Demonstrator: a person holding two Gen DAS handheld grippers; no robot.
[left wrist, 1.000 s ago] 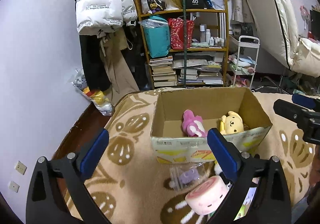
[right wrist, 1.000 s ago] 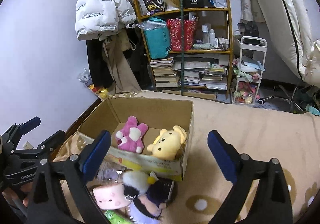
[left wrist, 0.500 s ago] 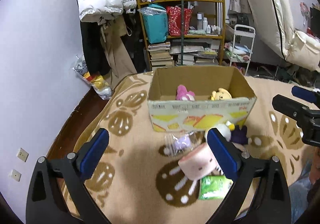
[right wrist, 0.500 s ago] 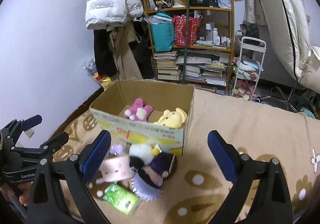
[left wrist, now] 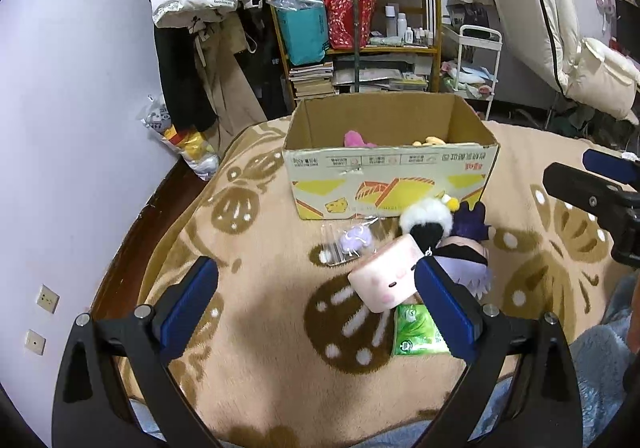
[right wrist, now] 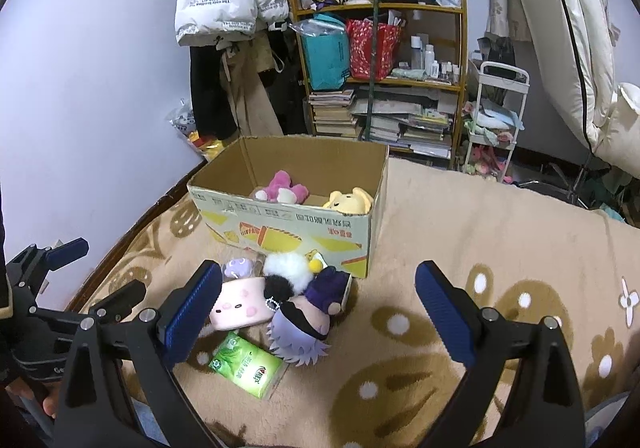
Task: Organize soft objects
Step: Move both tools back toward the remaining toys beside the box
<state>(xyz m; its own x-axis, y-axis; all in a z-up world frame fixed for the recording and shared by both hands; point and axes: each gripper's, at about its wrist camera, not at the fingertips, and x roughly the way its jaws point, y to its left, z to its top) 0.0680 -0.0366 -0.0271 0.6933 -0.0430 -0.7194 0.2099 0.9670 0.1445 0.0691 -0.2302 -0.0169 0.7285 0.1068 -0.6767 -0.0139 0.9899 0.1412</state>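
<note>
My left claw (left wrist: 316, 302) and right claw (right wrist: 318, 314) hang spread and empty — above the pink square plush (right wrist: 239, 303) before the printed cardboard box (right wrist: 296, 226).

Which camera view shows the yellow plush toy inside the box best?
The right wrist view: the yellow plush toy shows its head above the cardboard box wall. The left wrist view shows only a yellow sliver.
</note>
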